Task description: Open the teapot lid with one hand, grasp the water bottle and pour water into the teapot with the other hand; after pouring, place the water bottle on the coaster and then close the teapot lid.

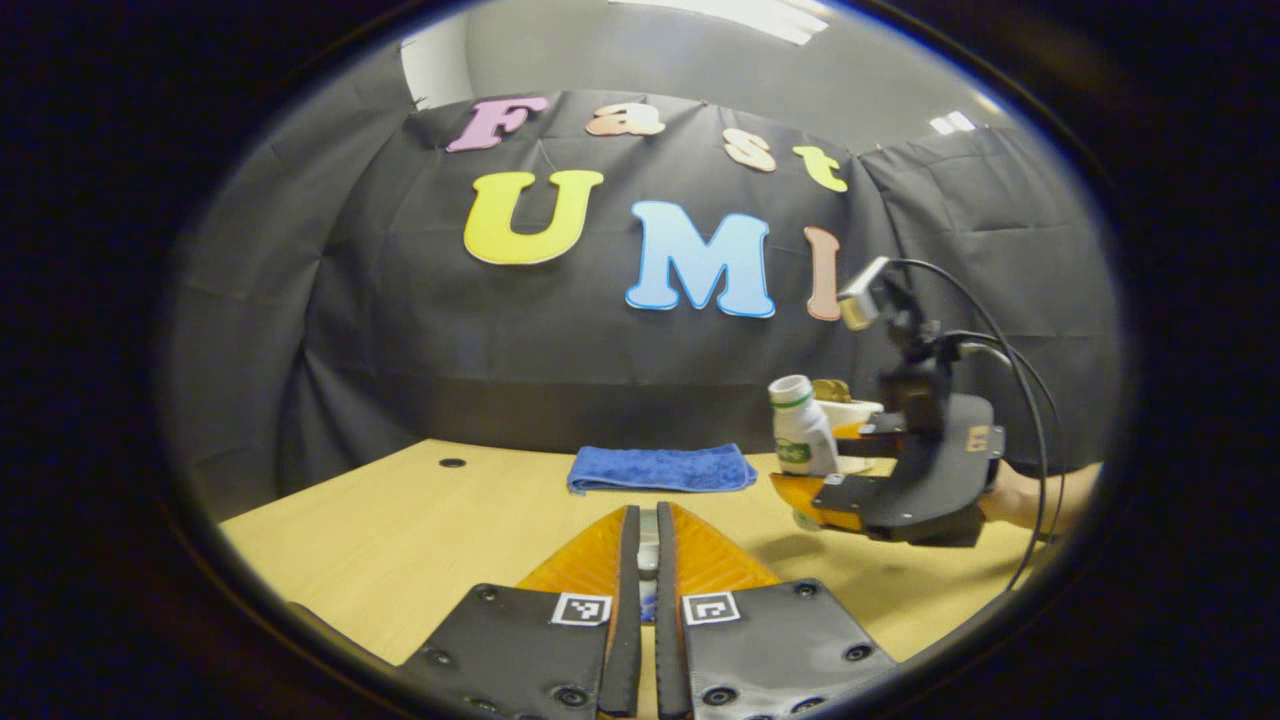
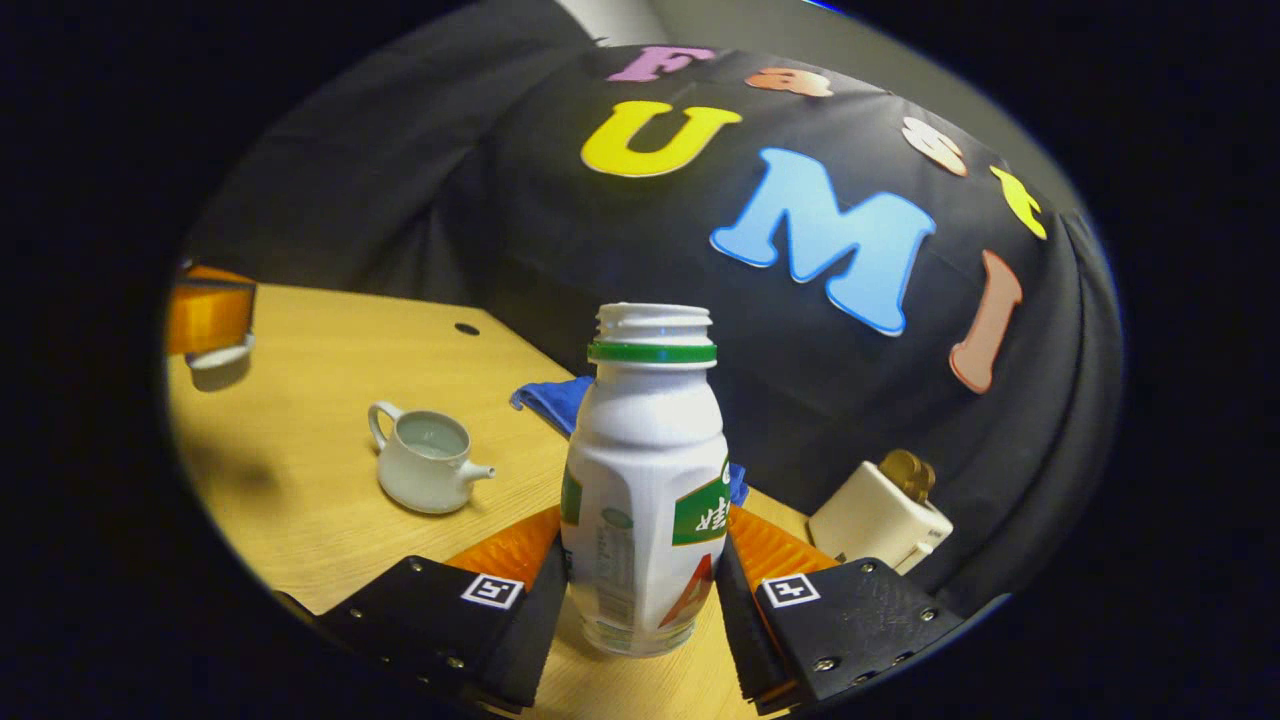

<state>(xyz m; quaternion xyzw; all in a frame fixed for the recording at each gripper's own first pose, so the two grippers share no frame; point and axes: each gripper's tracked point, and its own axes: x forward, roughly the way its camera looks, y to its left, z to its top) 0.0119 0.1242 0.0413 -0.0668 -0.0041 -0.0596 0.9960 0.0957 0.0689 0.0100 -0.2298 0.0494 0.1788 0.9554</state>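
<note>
Presently, in the left gripper view, the left gripper (image 1: pixel 647 560) hangs above the desk (image 1: pixel 400 530) with its jaws nearly together, clamped on a small pale piece, apparently the teapot lid (image 1: pixel 648 556), of which only a sliver shows. A folded blue towel (image 1: pixel 660 468) lies near the desk's far edge. Toward the far right corner, the right gripper (image 1: pixel 815 490), with a hand (image 1: pixel 1020 500) behind it, grips the water bottle (image 1: pixel 803 432); a cream-coloured box (image 1: pixel 845 408) stands just behind.

In the right gripper view, the right gripper (image 2: pixel 640 580) has its jaws clamped on both sides of the white water bottle (image 2: pixel 645 480), uncapped and upright, its base at or just over the desk (image 2: pixel 300 500); contact cannot be told. The teapot (image 2: pixel 428 470) stands open toward the left, water visible inside. The left gripper (image 2: pixel 210 320) holds the lid (image 2: pixel 220 353) above the desk's left side. The box (image 2: pixel 880 515) sits at the right edge, and the towel (image 2: pixel 555 400) shows behind the bottle.
</note>
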